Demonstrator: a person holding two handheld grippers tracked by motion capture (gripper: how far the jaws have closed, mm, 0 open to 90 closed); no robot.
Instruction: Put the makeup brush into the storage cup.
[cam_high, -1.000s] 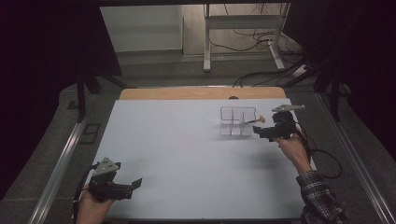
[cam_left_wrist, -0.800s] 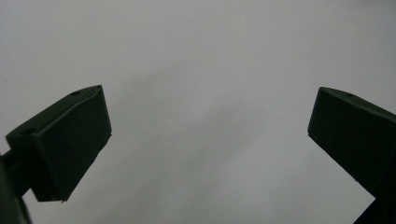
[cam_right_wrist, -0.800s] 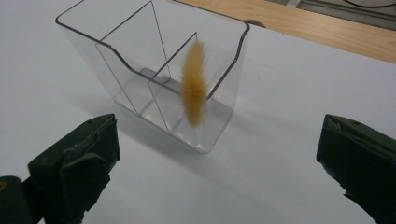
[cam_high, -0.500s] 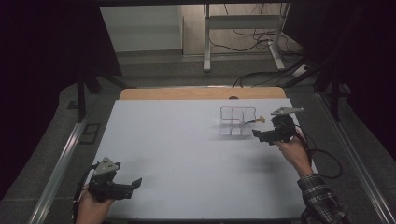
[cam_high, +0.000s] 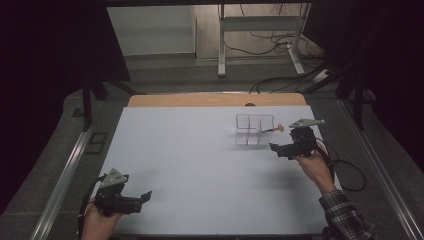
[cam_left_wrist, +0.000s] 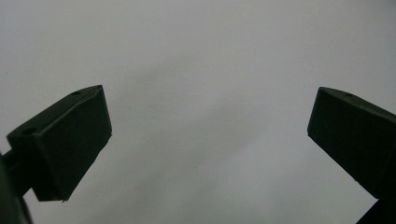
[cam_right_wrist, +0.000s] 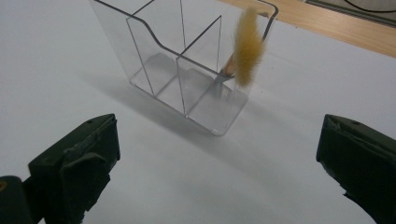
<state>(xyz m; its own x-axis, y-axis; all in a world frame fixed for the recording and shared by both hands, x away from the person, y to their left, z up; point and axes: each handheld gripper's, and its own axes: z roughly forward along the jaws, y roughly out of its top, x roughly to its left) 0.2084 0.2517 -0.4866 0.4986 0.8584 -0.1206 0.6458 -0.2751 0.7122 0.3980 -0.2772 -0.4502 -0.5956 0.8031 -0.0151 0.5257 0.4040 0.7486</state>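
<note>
Both grippers empty, brush sitting in the clear organizer on the right

Going left to right: the left gripper (cam_high: 142, 198) hangs over the near-left corner of the white table (cam_high: 200, 170), jaws spread wide, nothing but bare matte surface between them. Well apart from it, on the right side, there's a clear acrylic organizer (cam_right_wrist: 187, 70) with thin divider walls, and a brush (cam_right_wrist: 246, 46) leaning in one of its end compartments, fluffy tan bristle head up over the rim, handle end down on the floor. The right gripper (cam_high: 278, 149) sits just beside the organizer, jaws also wide open and empty. My guess is that the brush is super light and the bristles are soft, so grab the stiff handle or ferrule, not the fluff. The organizer looks slick, rigid and easy to tip or slide.
</note>
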